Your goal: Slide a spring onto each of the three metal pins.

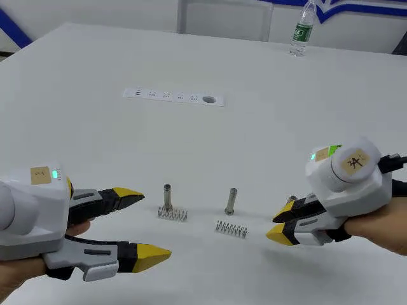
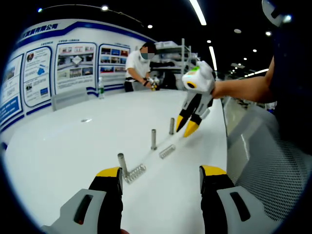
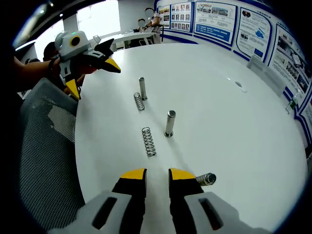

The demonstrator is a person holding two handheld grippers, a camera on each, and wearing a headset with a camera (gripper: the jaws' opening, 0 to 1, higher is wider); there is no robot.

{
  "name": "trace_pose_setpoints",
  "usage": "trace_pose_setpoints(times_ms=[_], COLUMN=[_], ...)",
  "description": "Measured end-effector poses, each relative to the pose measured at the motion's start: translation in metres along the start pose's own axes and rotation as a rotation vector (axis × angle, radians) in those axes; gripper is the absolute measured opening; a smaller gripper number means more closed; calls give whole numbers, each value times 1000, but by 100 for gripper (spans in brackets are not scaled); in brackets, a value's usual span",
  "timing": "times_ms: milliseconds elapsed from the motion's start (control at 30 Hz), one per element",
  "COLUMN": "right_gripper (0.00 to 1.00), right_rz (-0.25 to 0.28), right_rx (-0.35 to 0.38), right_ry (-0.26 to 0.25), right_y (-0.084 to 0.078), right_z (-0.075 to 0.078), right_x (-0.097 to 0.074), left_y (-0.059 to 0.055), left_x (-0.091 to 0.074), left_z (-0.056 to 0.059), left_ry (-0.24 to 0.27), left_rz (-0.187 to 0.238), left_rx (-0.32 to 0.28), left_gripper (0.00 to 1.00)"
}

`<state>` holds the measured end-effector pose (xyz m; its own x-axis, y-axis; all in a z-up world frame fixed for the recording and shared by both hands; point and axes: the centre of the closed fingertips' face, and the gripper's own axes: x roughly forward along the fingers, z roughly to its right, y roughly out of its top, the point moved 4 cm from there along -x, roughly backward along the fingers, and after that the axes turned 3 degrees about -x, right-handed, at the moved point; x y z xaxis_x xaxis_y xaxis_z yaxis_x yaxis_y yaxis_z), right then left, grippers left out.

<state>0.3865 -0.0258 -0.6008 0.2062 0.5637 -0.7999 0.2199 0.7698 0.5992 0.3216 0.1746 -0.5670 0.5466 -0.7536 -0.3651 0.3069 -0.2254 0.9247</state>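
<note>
Two bare metal pins (image 1: 167,197) (image 1: 231,201) stand upright on the white table (image 1: 95,127). One loose spring (image 1: 172,214) lies at the foot of the left pin, and a second spring (image 1: 231,229) lies in front of the middle pin. A third pin (image 3: 206,179) with a spring around it stands just right of my right gripper's (image 3: 157,175) fingertips; in the head view that gripper (image 1: 275,225) mostly hides it. The right gripper is slightly open and holds nothing. My left gripper (image 1: 152,225) is wide open and empty, left of the pins, pointing at them (image 2: 161,171).
A power strip (image 1: 173,97) is set into the table further back. A water bottle (image 1: 303,28) stands at the far edge. A mesh chair (image 3: 48,146) sits along the near table edge. Another person (image 2: 139,66) works at the far end.
</note>
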Motion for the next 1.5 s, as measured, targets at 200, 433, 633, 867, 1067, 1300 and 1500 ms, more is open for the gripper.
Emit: trace_pose_setpoints(times_ms=[200,433,633,867,1067,1300,1500], right_gripper=[19,18,17,16,14,13,12], right_rz=[-8,-19,-35,-53,-72,-85,-84], right_rx=[-40,-71,-91,-109,-130,-141,-134], right_ry=[25,49,67,84,94,101,106], right_y=[10,16,16,15,14,12,13], right_z=[-5,-6,-7,-8,-8,-8,-8], right_x=[11,22,31,39,45,48,48], left_y=[1,1,1,3,3,2,2], left_x=[0,-1,0,2,3,2,5], left_z=[0,0,1,3,4,5,7], left_ry=[0,1,-1,-6,-8,-9,-19], left_rz=[0,-1,-1,2,2,0,-2], left_rx=[2,3,3,7,8,8,11], left_gripper=[65,65,64,64,64,64,63])
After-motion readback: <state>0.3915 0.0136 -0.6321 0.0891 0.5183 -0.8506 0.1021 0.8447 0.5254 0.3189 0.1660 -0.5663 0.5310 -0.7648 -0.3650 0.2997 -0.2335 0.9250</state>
